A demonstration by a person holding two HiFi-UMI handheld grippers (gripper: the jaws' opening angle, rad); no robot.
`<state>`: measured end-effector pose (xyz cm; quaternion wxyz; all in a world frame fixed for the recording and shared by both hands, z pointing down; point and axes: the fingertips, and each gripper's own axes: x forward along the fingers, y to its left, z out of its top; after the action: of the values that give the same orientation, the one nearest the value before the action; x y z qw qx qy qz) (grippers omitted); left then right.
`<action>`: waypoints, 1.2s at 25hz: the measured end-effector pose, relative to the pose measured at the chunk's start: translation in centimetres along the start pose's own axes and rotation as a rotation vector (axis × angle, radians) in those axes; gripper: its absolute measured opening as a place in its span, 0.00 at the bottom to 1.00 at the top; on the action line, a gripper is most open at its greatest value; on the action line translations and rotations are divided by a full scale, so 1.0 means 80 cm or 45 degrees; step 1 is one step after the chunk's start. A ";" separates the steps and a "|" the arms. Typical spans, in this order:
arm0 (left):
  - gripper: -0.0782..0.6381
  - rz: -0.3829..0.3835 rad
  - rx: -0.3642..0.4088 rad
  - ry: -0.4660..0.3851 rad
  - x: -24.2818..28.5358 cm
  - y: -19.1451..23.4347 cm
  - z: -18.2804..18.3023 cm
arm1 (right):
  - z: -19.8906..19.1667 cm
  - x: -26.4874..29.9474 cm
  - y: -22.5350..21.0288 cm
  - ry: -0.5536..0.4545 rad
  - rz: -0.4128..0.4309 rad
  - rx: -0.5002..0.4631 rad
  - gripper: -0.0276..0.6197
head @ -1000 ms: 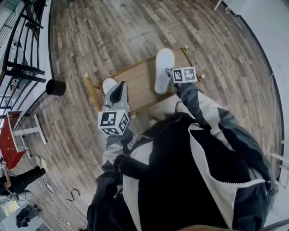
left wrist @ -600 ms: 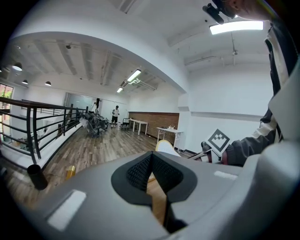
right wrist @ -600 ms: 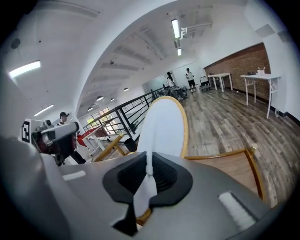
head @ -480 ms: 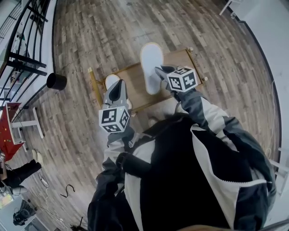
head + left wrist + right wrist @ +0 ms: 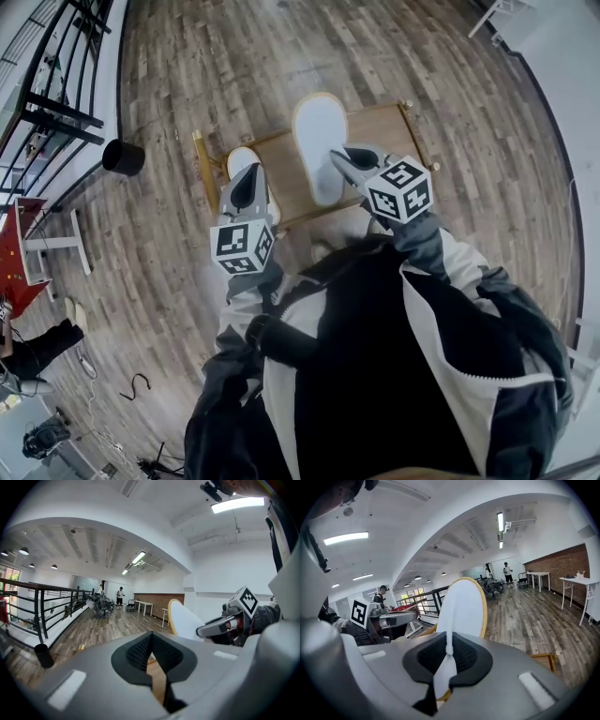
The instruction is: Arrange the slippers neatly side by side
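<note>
**A:** R claw (image 5: 345, 159) status?

**B:** Closed on the white slipper (image 5: 319, 141). Pads pinch its edge. The slipper sticks up past the claw, tan rim showing, over the low wooden table (image 5: 384, 127).

**A:** L claw (image 5: 248, 185)?

**B:** Pads together, nothing seen btw them. It sits at the table's left end w/ the second slipper (image 5: 239, 159) just beyond its tip, partly hidden under it.

**A:** Slippers touching?

**B:** No, apart, w/ bare wood btw them. The table stands on a plank floor (image 5: 187, 75).
</note>
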<state>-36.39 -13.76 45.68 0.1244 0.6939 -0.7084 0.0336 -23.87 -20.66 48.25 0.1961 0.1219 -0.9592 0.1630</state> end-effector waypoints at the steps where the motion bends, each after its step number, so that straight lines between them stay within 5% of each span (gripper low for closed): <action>1: 0.13 0.007 -0.002 -0.001 -0.001 0.002 -0.001 | 0.000 -0.002 0.005 0.000 0.008 -0.003 0.08; 12: 0.13 0.037 -0.013 0.009 -0.012 0.009 -0.006 | -0.023 0.024 0.007 0.059 0.015 0.004 0.08; 30: 0.13 0.141 -0.015 0.033 -0.062 0.047 -0.018 | -0.146 0.200 0.004 0.443 -0.002 0.009 0.08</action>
<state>-39.91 -8.45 46.40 0.1358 0.6523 -0.7443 0.0451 -34.35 -18.87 64.98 0.3589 0.0935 -0.9101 0.1850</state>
